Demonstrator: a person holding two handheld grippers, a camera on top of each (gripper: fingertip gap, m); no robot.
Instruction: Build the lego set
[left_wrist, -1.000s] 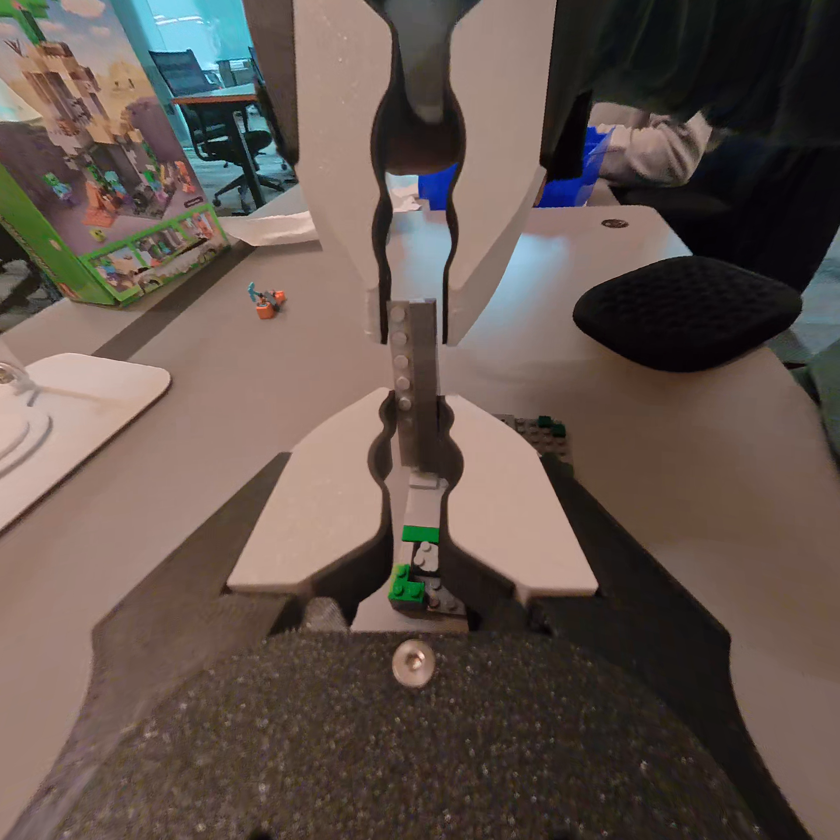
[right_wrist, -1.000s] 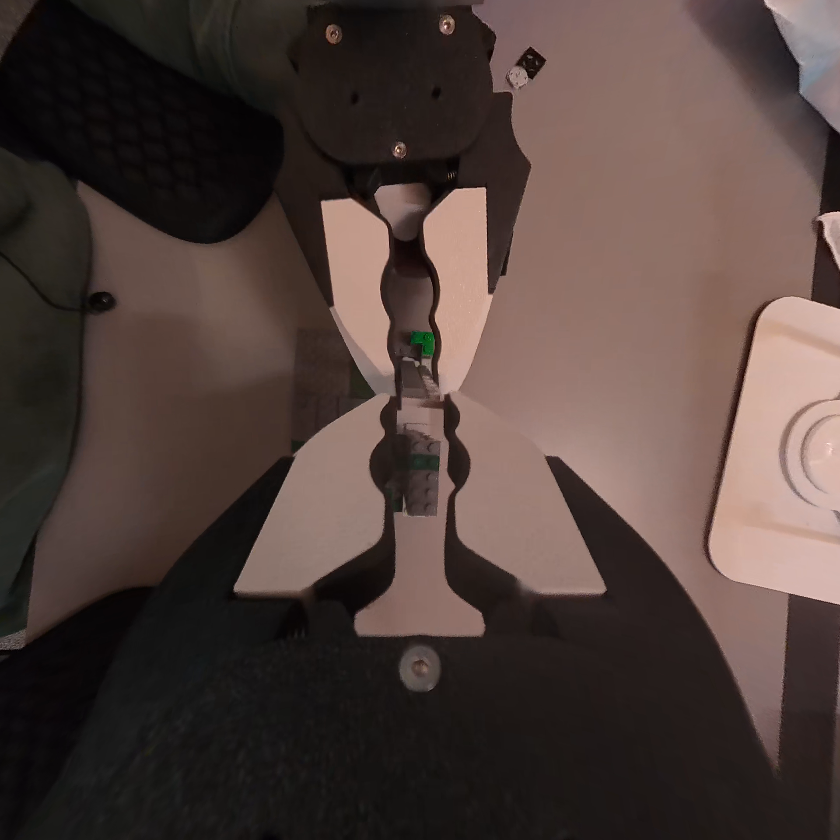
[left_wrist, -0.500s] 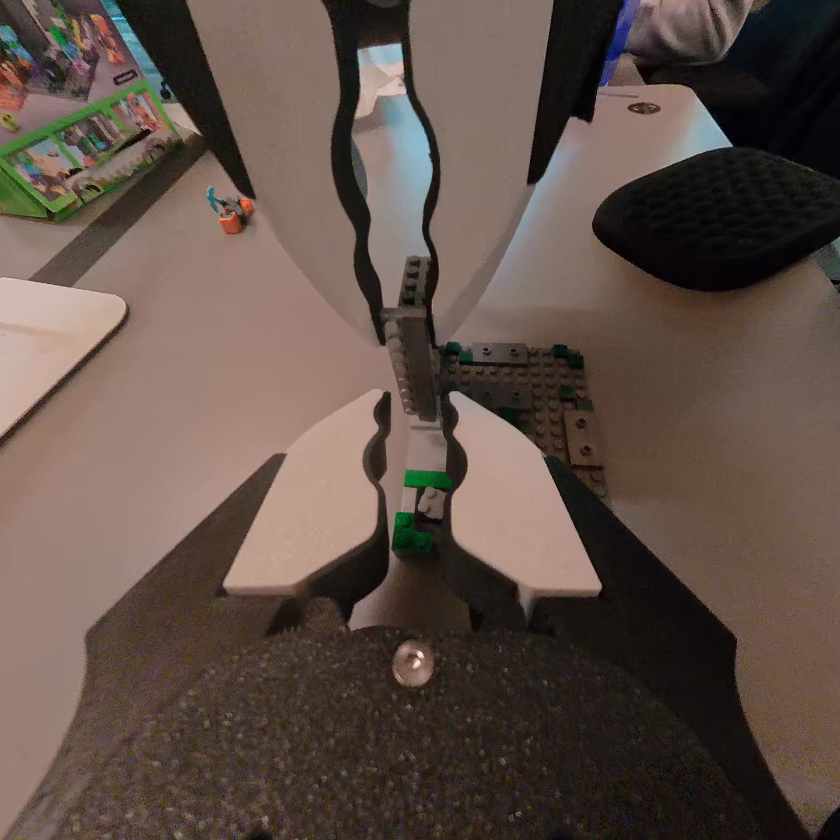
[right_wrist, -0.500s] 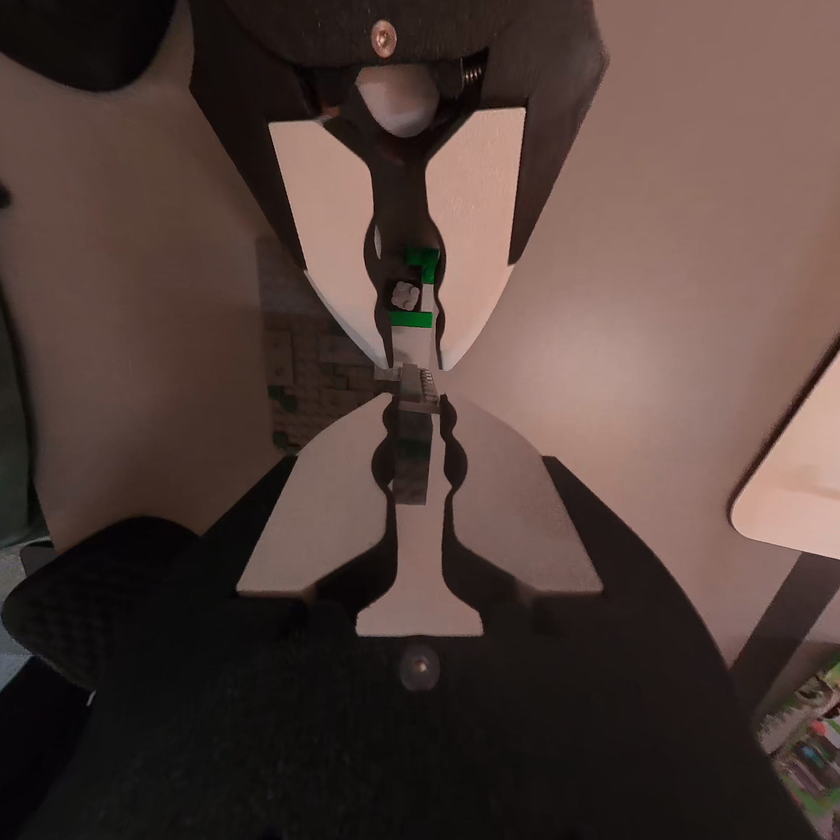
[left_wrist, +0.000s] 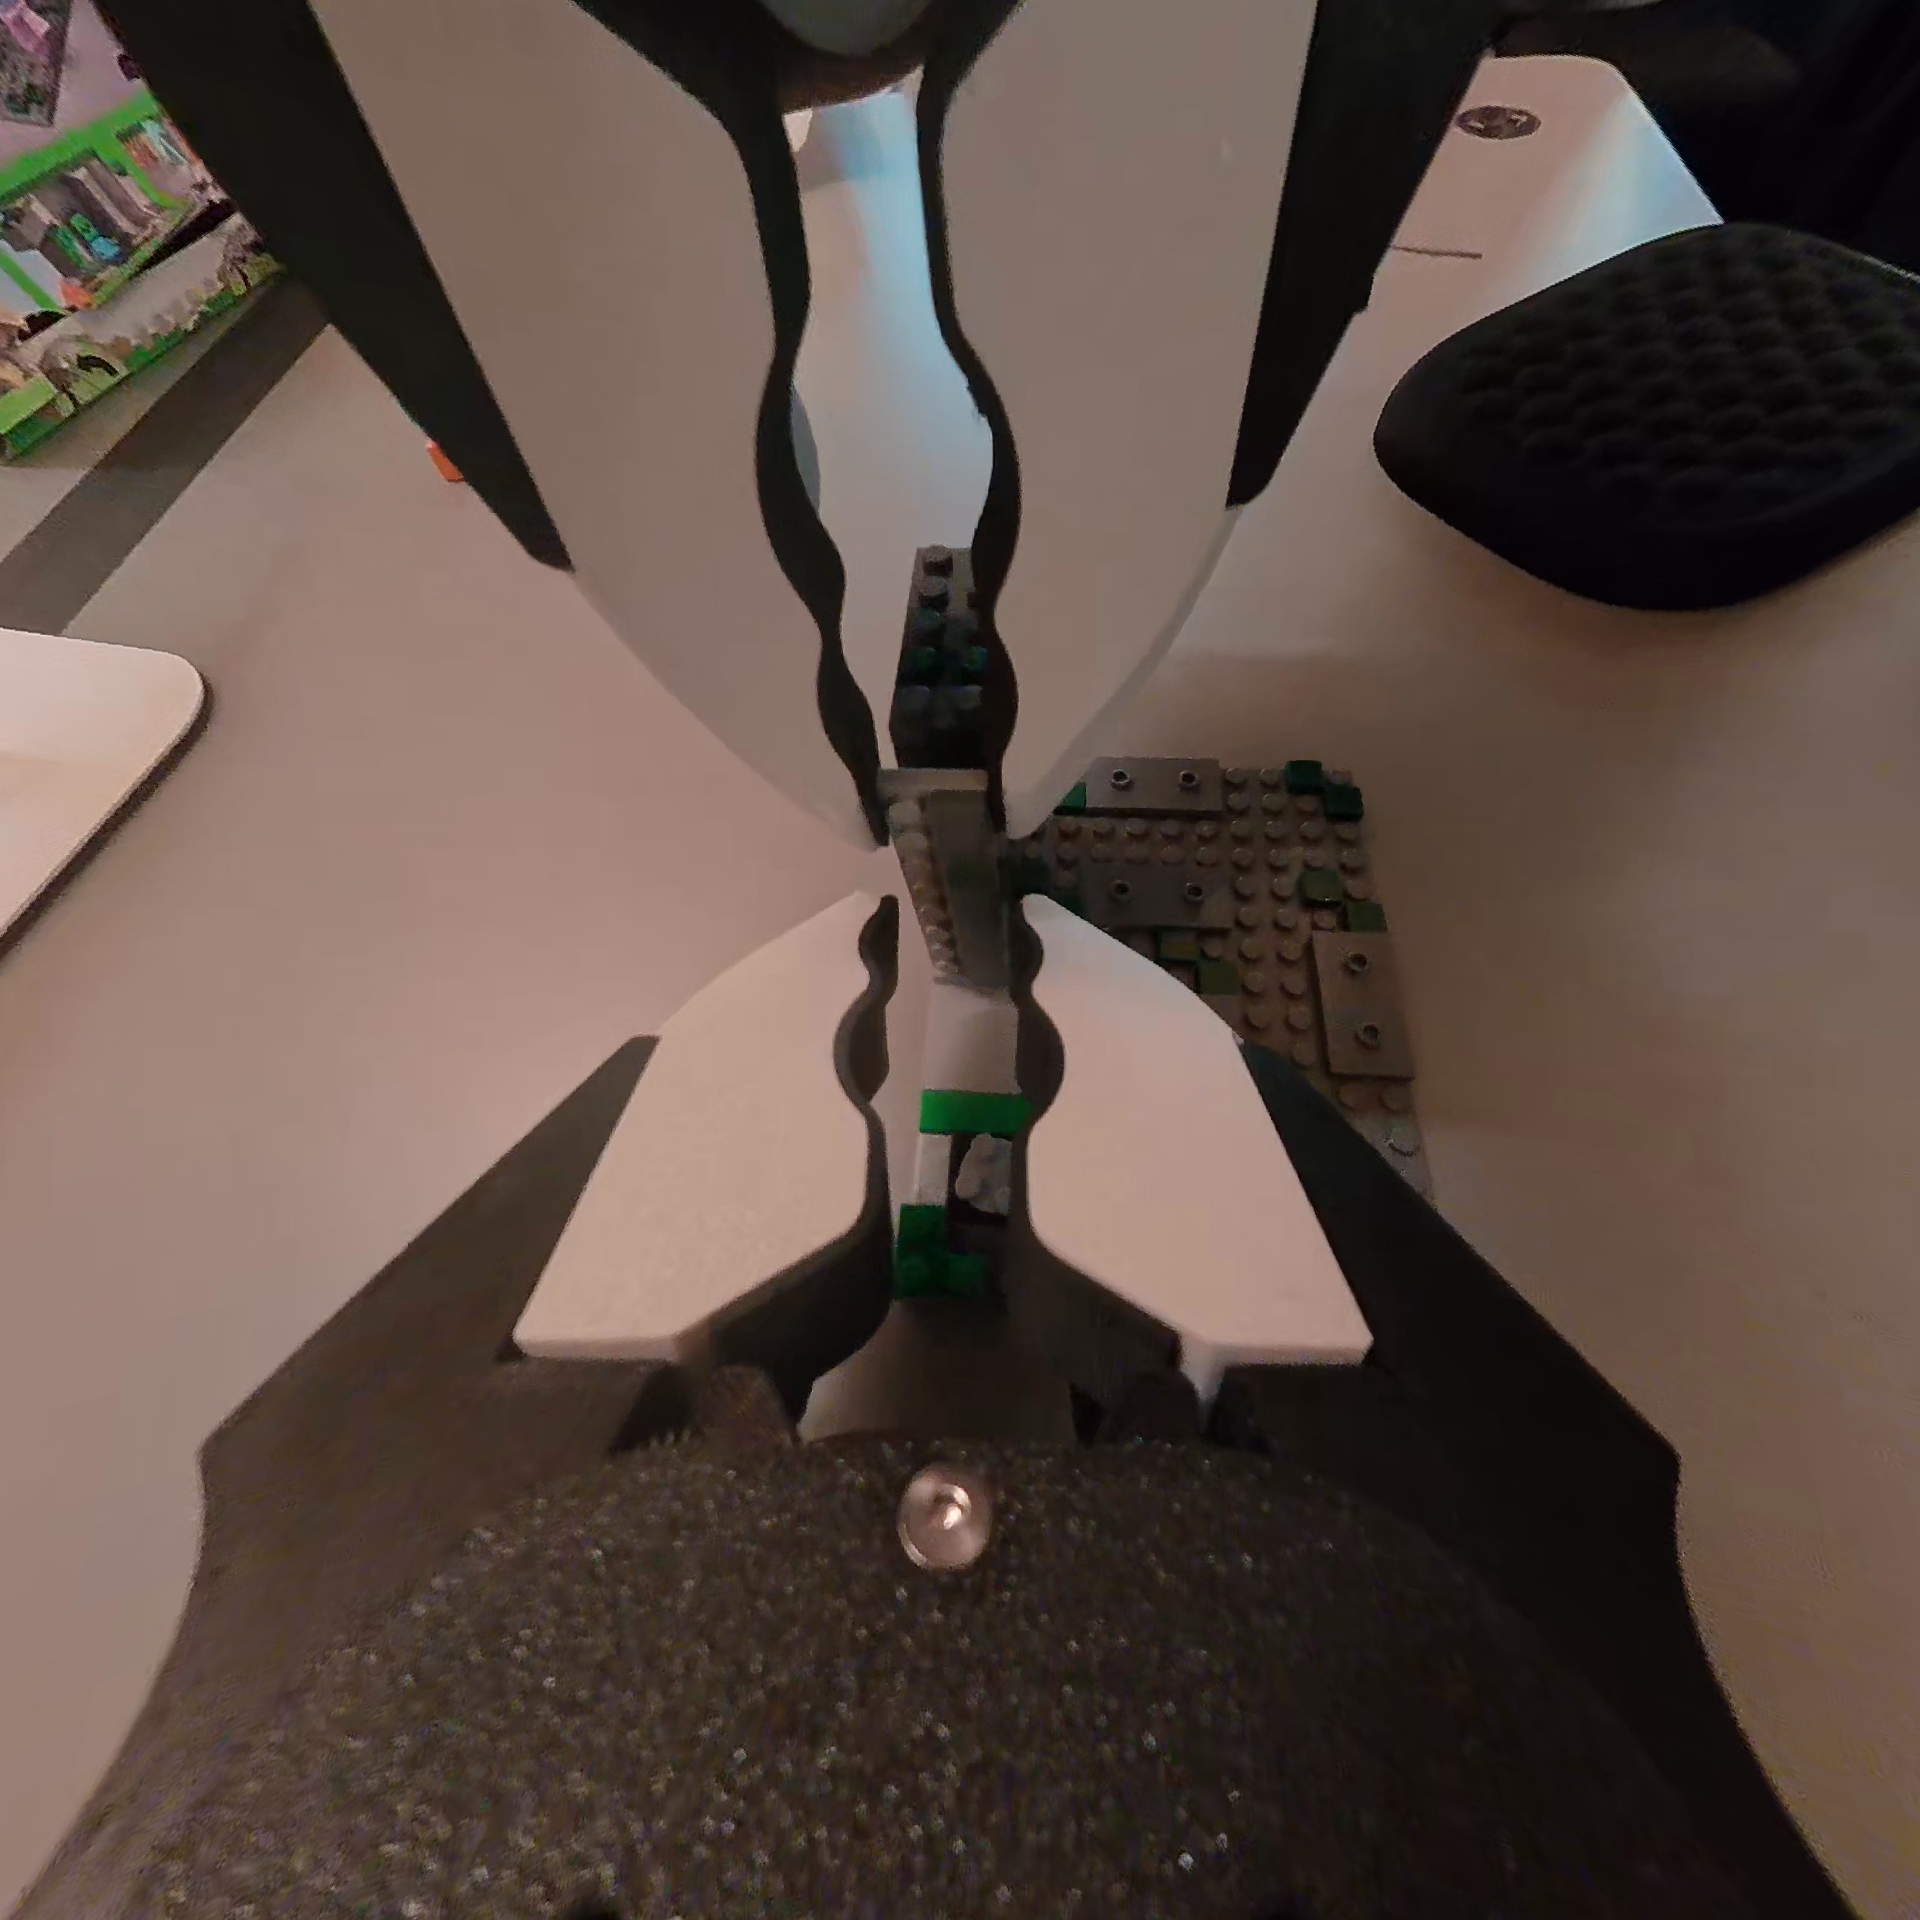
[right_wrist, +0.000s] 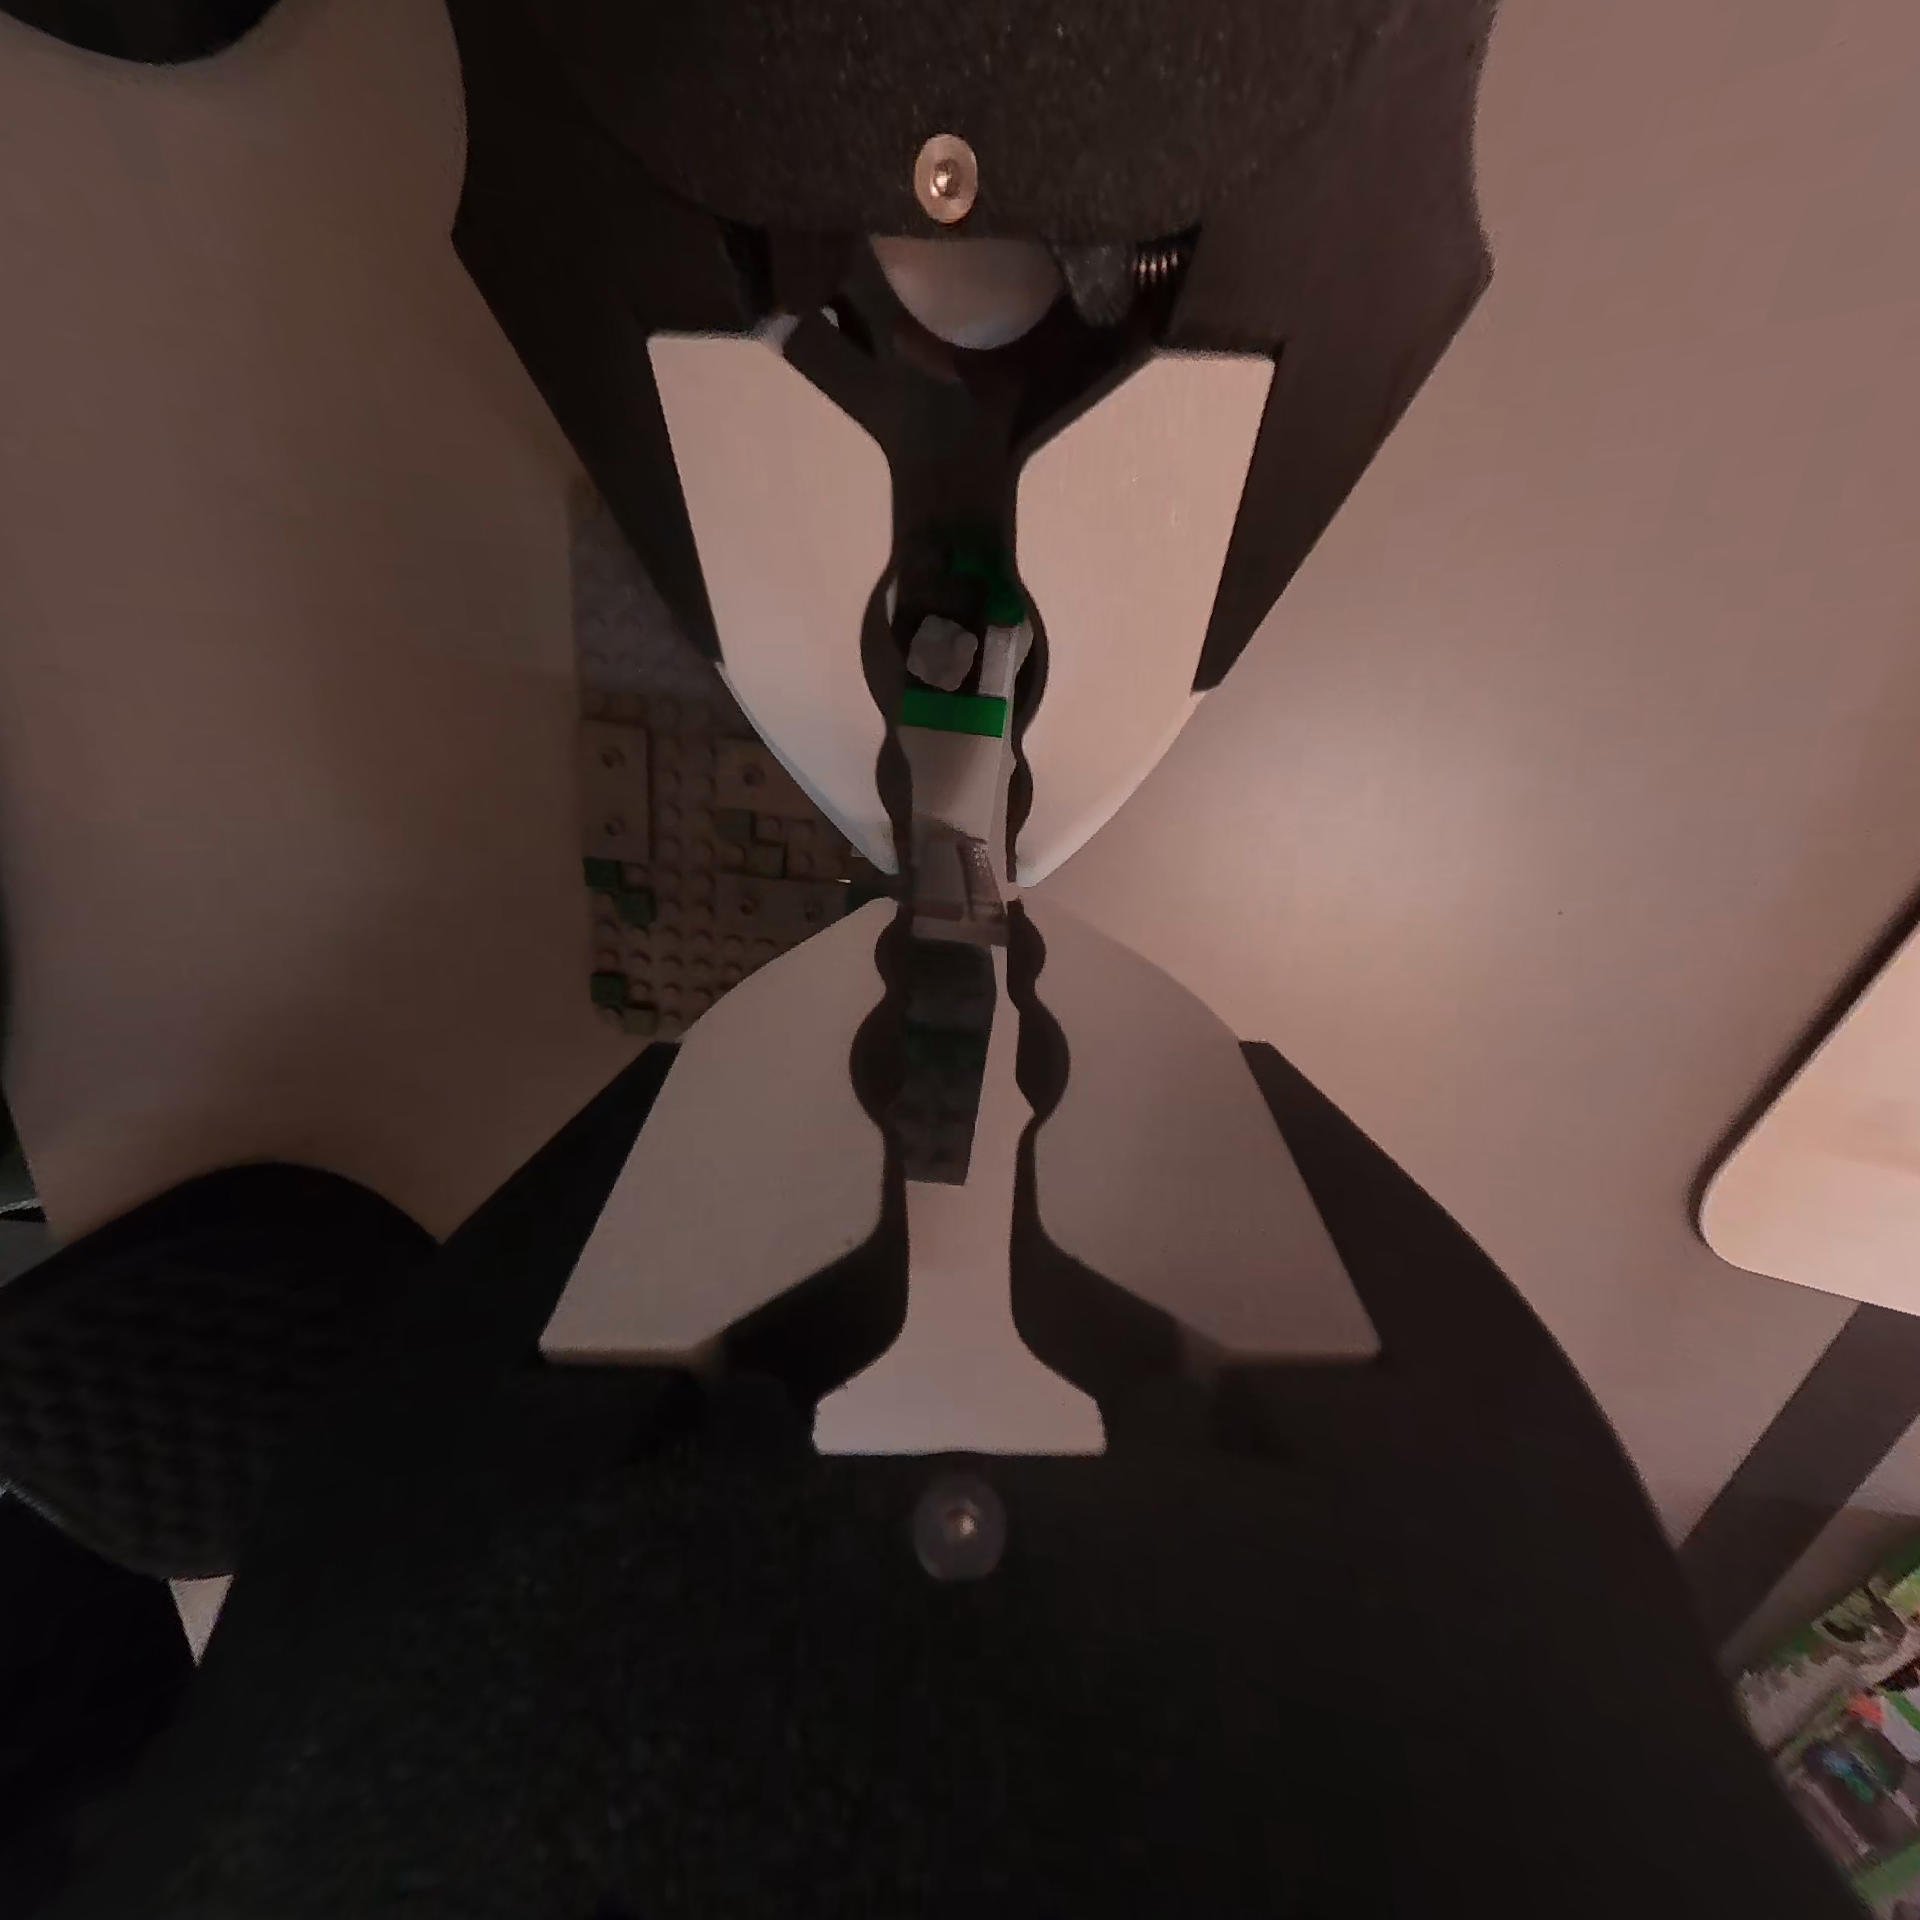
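My left gripper is shut on a white-and-green lego assembly. My right gripper is shut on a dark grey lego piece. The two grippers meet tip to tip above the table. In the left wrist view the right gripper comes in from the top, and a light grey studded plate spans the gap between the two held pieces. A dark grey baseplate with green and grey tiles lies on the table just right of the tips; it also shows in the right wrist view.
A black padded cushion lies at the far right of the table. A green lego box stands at the far left. A white pad lies at the left edge and shows in the right wrist view. Both grippers' tips are close together, under 4 cm apart.
Both grippers have moved down and closer to the baseplate while staying tip to tip. The held pieces now sit closer together. The small orange figure is now almost hidden behind the right gripper.
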